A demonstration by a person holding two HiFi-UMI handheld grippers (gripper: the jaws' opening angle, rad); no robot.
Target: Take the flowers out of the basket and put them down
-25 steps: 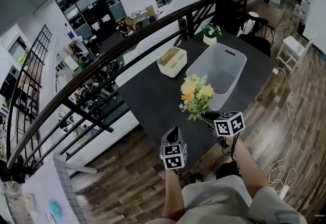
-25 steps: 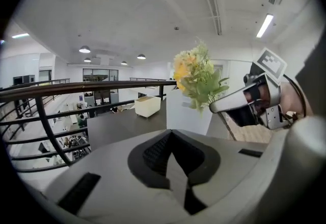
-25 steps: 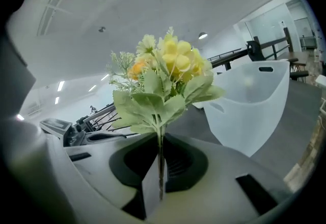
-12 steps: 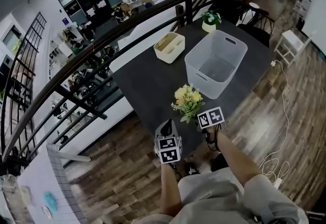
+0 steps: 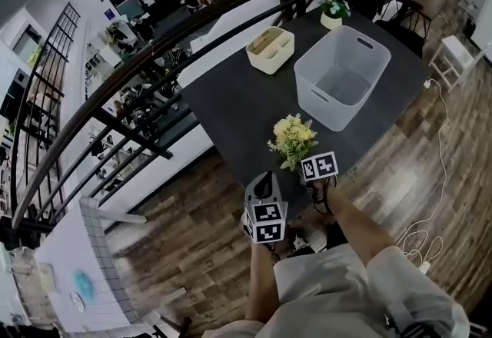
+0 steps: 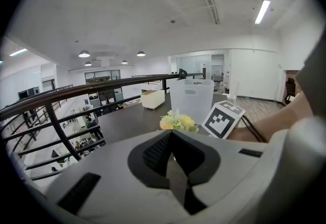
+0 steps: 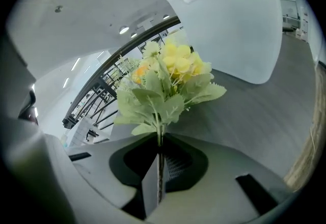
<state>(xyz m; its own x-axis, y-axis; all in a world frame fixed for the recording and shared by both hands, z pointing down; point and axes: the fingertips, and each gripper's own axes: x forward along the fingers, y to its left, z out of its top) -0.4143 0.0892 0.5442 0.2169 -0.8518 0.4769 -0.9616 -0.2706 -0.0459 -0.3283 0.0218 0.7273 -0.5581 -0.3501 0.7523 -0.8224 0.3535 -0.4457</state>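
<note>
Two grippers, lower centre: left gripper [image 5: 264,183] jaws together, empty; right gripper [image 5: 307,172] clamped on the stem of one flower bunch [image 5: 292,137], mid-frame over the dark table [image 5: 231,102], outside the one white basket [image 5: 367,48] upper right. Beyond: one cream box [image 5: 269,51], one potted plant [image 5: 334,12].

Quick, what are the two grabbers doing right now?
The left gripper is closed and empty.
The right gripper is closed on the stem of the flowers.
</note>
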